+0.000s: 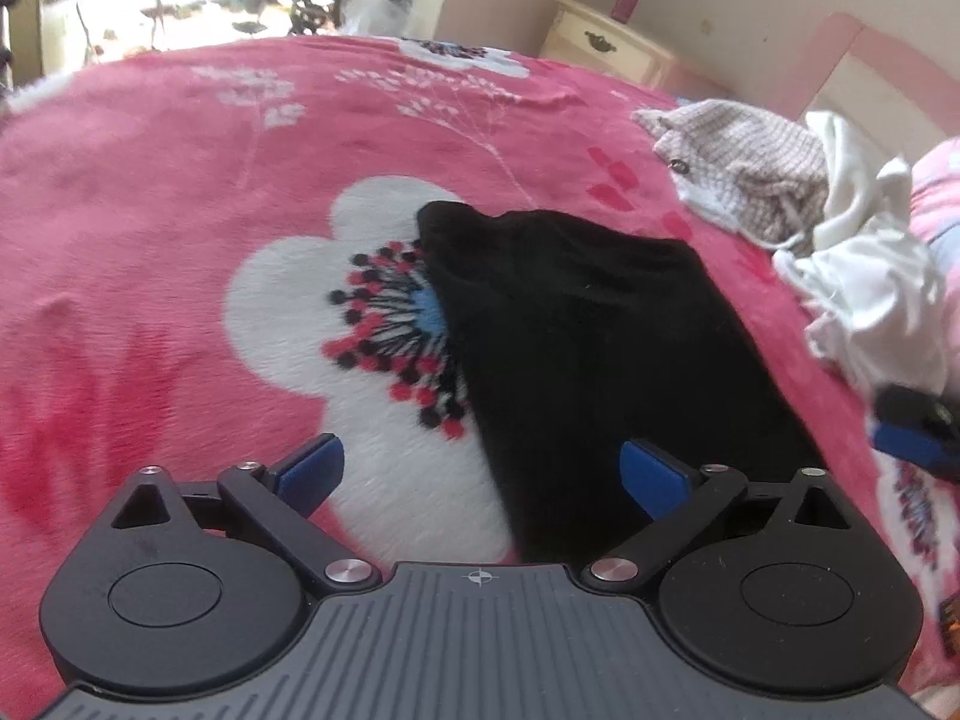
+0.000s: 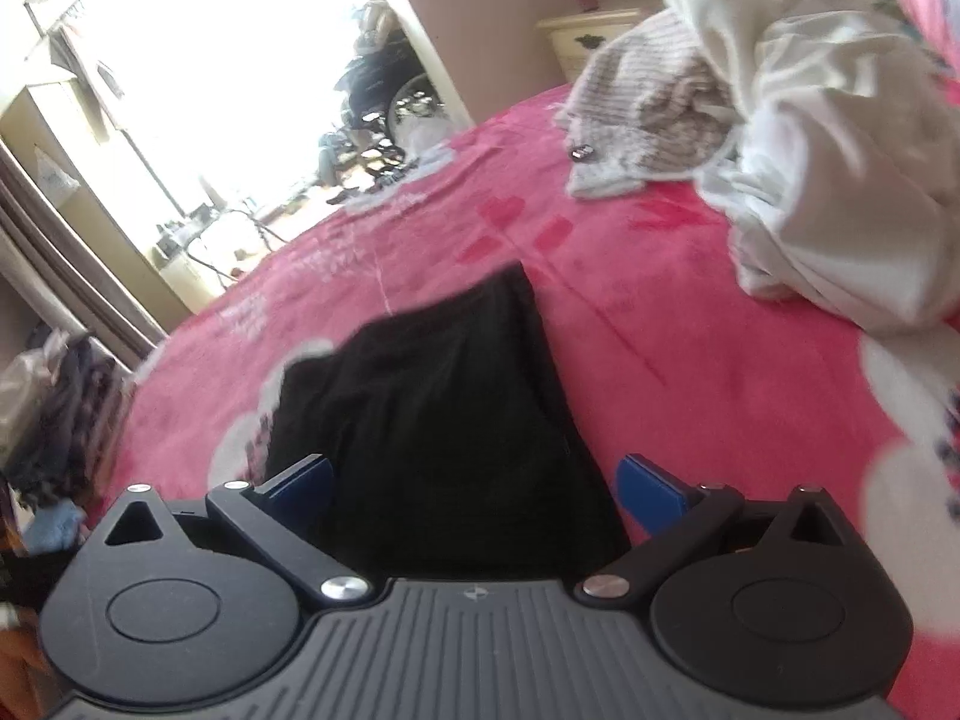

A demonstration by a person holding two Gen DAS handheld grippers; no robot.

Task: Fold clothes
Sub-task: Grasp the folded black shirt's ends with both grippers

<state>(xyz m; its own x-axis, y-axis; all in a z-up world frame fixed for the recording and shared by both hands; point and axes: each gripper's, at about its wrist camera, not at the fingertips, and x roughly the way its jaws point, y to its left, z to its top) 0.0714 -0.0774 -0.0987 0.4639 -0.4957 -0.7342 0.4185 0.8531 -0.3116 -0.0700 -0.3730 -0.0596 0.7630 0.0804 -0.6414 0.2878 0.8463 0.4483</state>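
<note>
A black garment (image 1: pixel 588 348) lies flat as a long strip on a pink flowered blanket (image 1: pixel 150 192). My left gripper (image 1: pixel 483 474) is open just above the garment's near left edge, nothing between its blue pads. In the right wrist view the same black garment (image 2: pixel 444 420) runs away from my right gripper (image 2: pixel 474 489), which hangs open over its near end. The right gripper's blue tip (image 1: pixel 912 438) shows at the right edge of the left wrist view. The garment's near end is hidden under both gripper bodies.
A knitted beige garment (image 1: pixel 750 168) and a crumpled white garment (image 1: pixel 870 288) are piled at the blanket's right side. The same white pile (image 2: pixel 828 192) fills the upper right of the right wrist view. A cream nightstand (image 1: pixel 606 48) stands by the wall; a bright doorway (image 2: pixel 240 90) opens beyond the bed.
</note>
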